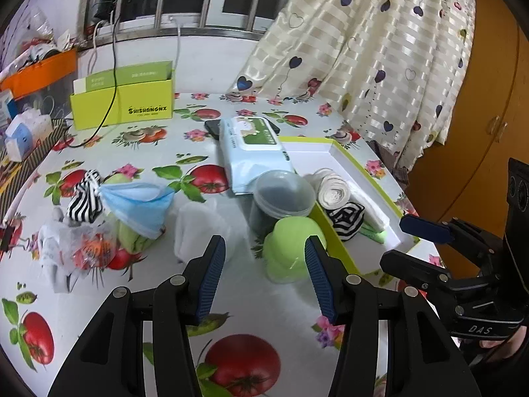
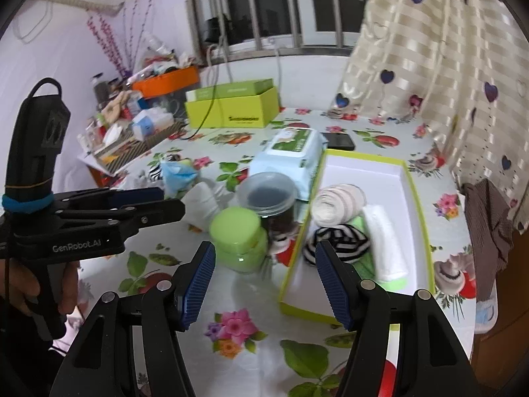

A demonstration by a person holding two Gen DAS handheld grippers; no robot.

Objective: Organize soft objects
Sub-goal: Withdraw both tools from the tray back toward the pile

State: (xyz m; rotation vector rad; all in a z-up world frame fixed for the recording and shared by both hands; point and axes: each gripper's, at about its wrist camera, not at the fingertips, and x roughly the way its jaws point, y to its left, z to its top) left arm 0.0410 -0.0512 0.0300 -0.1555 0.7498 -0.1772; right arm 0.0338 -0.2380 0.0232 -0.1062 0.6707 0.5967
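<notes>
The left gripper stood wide open and empty above the surface, its jaws framing a bare patch between the loose pile and the green jar. The right gripper was also wide open and held nothing, poised near the tray.

The tray already held a rolled cloth, a striped sock and a white towel, packed together at its near end, probably to leave the far end free.

Still out on the surface lay a blue mask, another striped sock, a white cloth and a crumpled bag, all clustered on the left. The empty left gripper seemed placed to fetch one of these next. The wipes pack leaned against the tray's edge.
</notes>
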